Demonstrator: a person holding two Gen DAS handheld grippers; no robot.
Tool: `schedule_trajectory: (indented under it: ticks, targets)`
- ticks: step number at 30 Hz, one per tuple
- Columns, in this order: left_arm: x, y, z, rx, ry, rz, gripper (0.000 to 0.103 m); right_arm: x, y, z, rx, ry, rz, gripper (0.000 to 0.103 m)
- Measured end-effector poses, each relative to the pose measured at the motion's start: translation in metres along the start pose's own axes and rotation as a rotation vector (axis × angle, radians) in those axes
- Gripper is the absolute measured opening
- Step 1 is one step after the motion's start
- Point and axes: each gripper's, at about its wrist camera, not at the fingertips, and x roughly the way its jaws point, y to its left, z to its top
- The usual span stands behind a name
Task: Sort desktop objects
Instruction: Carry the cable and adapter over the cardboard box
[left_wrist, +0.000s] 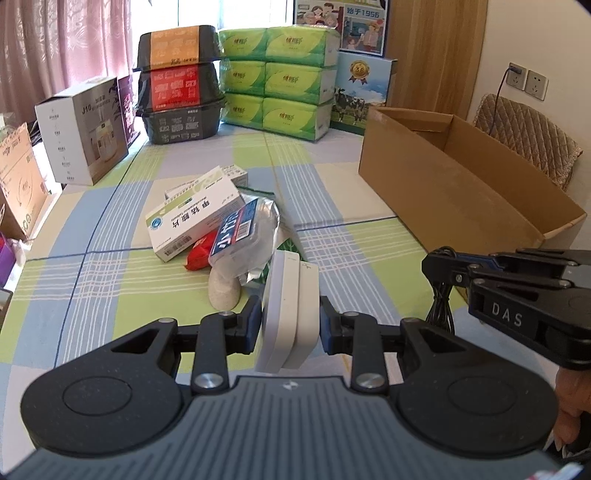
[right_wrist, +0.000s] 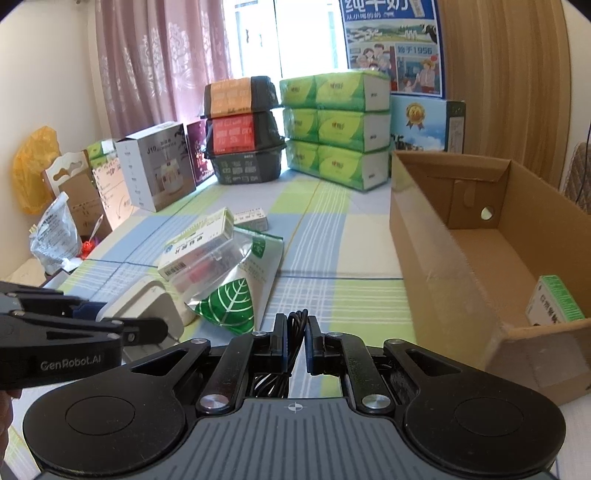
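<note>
L hand-held gripper (left_wrist: 290, 321) clamped on white box (left_wrist: 291, 314), upright. R hand-held gripper (right_wrist: 295, 341) clamped on black cable (right_wrist: 297, 321). Just beyond: pile of medicine boxes (left_wrist: 195, 218) and foil pouch (right_wrist: 240, 288) on checked surface (left_wrist: 332, 192). Cardboard box (right_wrist: 443, 258) to the right holds green-white carton (right_wrist: 557, 301). Tissue packs (left_wrist: 277, 77) far back.

I'm looking into a home room, pink curtains (right_wrist: 159, 62) at the window, checked cloth on the counter (left_wrist: 332, 177), stacked tissue packs (left_wrist: 277, 77), wall sockets (left_wrist: 526, 81)

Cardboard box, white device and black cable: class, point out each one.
cardboard box (right_wrist: 436, 236), right wrist view, left wall.
white device (left_wrist: 290, 310), left wrist view, narrow top edge.
black cable (right_wrist: 295, 321), right wrist view, bundle between fingers.
</note>
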Motion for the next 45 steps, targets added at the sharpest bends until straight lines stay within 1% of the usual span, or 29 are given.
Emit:
schedule_trajectory:
  ticks: [5, 9, 14, 22, 28, 31, 36, 41, 45]
  targets:
    - [-0.015, -0.017, 0.002, -0.003, -0.016, -0.002, 0.027, -0.019, -0.006, 0.002, 0.009, -0.008, -0.017, 0.005]
    - [-0.027, -0.028, 0.001, -0.024, -0.017, 0.003, 0.027, -0.038, -0.013, 0.005, 0.013, -0.018, -0.030, 0.005]
    - [-0.043, -0.044, 0.005, -0.034, -0.021, 0.017, 0.027, -0.059, -0.023, 0.008, 0.021, -0.028, -0.040, 0.005]
    - [-0.064, -0.064, 0.010, -0.017, -0.031, 0.017, 0.027, -0.088, -0.029, 0.019, 0.030, -0.058, -0.040, 0.005]
    - [-0.073, -0.073, 0.015, -0.006, -0.039, 0.013, 0.027, -0.100, -0.033, 0.027, 0.024, -0.070, -0.042, 0.005]
    - [-0.077, -0.078, 0.020, -0.010, -0.045, -0.010, 0.027, -0.108, -0.036, 0.031, 0.010, -0.077, -0.046, 0.005]
    - [-0.078, -0.096, 0.036, 0.023, -0.058, -0.039, 0.027, -0.122, -0.050, 0.047, 0.004, -0.103, -0.067, 0.005]
    - [-0.075, -0.124, 0.058, 0.059, -0.070, -0.079, 0.027, -0.136, -0.081, 0.069, 0.005, -0.116, -0.091, 0.005]
    - [-0.070, -0.148, 0.077, 0.079, -0.083, -0.125, 0.027, -0.147, -0.109, 0.086, -0.016, -0.130, -0.135, 0.005]
